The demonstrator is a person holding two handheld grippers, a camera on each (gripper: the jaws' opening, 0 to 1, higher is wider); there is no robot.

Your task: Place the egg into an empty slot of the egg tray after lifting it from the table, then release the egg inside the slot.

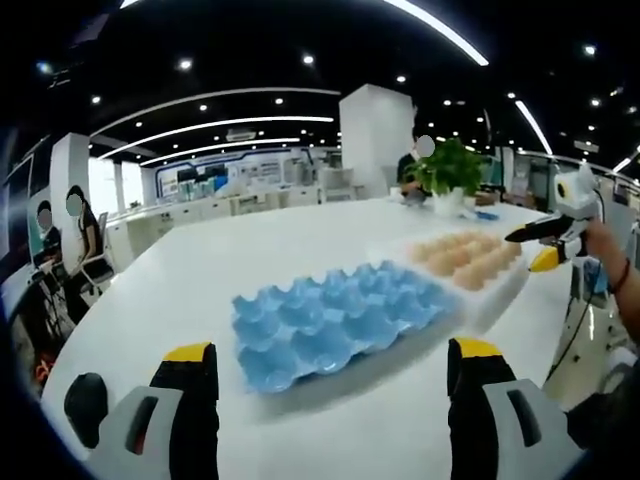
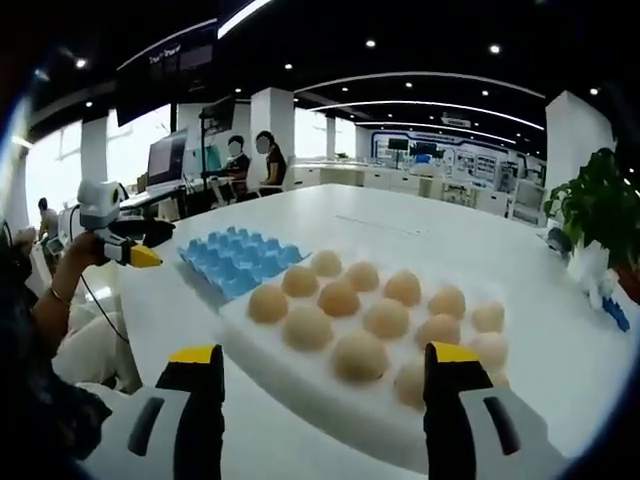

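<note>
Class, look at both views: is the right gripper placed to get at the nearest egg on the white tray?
Probably yes. The right gripper is open, the nearest egg sits uncovered on the white tray just ahead between its jaws, and nothing lies between.

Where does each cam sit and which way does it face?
Left gripper view: rides the left hand-held gripper, jaws open, facing the blue egg tray; the right hand-held gripper and a person's hand enter at right.
Right gripper view: rides the right hand-held gripper, jaws open, facing the eggs on a white tray.
Shared: table, blue tray, eggs.
</note>
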